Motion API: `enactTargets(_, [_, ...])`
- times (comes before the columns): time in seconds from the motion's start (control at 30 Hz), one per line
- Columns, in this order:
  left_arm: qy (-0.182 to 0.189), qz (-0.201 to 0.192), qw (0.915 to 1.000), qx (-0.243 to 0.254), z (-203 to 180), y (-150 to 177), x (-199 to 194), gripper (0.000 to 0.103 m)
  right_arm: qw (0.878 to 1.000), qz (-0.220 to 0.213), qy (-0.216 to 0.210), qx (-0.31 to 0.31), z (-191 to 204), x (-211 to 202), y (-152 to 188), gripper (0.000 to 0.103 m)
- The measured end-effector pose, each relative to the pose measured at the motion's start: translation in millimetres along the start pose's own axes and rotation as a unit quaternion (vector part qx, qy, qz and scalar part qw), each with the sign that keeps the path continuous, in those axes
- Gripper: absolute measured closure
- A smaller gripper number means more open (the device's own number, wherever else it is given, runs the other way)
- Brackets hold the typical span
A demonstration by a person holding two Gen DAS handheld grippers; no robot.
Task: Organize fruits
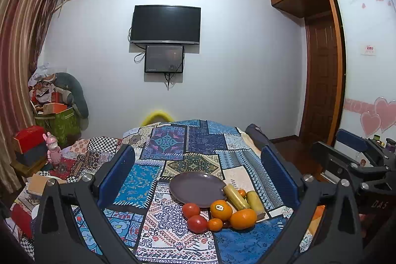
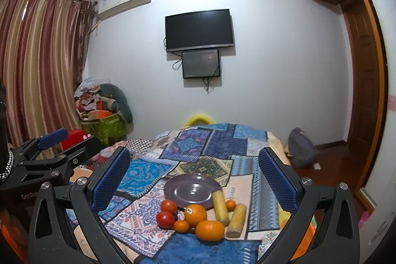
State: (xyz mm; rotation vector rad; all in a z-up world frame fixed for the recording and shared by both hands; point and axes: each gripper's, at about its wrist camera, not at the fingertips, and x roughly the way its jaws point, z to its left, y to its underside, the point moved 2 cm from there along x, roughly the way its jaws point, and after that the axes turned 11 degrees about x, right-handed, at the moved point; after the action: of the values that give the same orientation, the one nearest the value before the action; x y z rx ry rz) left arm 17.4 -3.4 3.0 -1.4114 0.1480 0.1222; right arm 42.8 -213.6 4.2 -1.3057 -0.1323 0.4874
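An empty purple plate [image 1: 195,187] [image 2: 191,191] lies on the patchwork cloth. In front of it lie two red tomatoes [image 1: 191,210] [image 2: 168,206], an orange with a sticker [image 1: 221,209] [image 2: 195,214], a larger orange [image 1: 243,218] [image 2: 209,229], a small mandarin [image 1: 214,224] [image 2: 181,226] and two yellowish sugarcane pieces [image 1: 235,197] [image 2: 220,207]. Another small mandarin [image 2: 230,204] sits between the cane pieces. My left gripper [image 1: 198,162] is open and empty, held above and short of the fruit. My right gripper [image 2: 195,161] is open and empty too, beside the left one.
The cloth-covered table [image 1: 178,140] drops off at its far edge before a white wall with a TV [image 1: 165,24]. Boxes and clutter [image 1: 54,110] stand at the left by the curtain. A grey bag [image 2: 302,147] lies on the floor to the right.
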Motion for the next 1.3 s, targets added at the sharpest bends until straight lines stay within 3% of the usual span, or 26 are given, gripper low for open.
enactTargets(0.13, [0.006,0.010,0.9999,-0.002,2,3,9,0.001,1.000,0.009,-0.004,0.002,-3,5,4,0.000])
enactTargets(0.3, [0.013,0.034,0.9994,-0.002,2,9,25,0.012,1.000,0.027,-0.004,0.006,-9,16,9,0.002])
enactTargets(0.7, [0.036,0.130,0.9907,-0.017,7,48,87,0.037,0.991,0.126,0.006,0.030,-37,60,43,0.037])
enactTargets(0.9, [0.050,0.191,0.9801,-0.021,7,82,124,0.044,0.982,0.182,0.015,0.042,-52,83,63,0.048])
enactTargets(0.97, [0.052,0.210,0.9762,-0.022,6,92,134,0.048,0.978,0.201,0.016,0.047,-57,91,72,0.048])
enactTargets(1.3, [0.082,0.294,0.9520,-0.021,-5,148,181,0.048,0.958,0.281,0.026,0.054,-73,128,114,0.048])
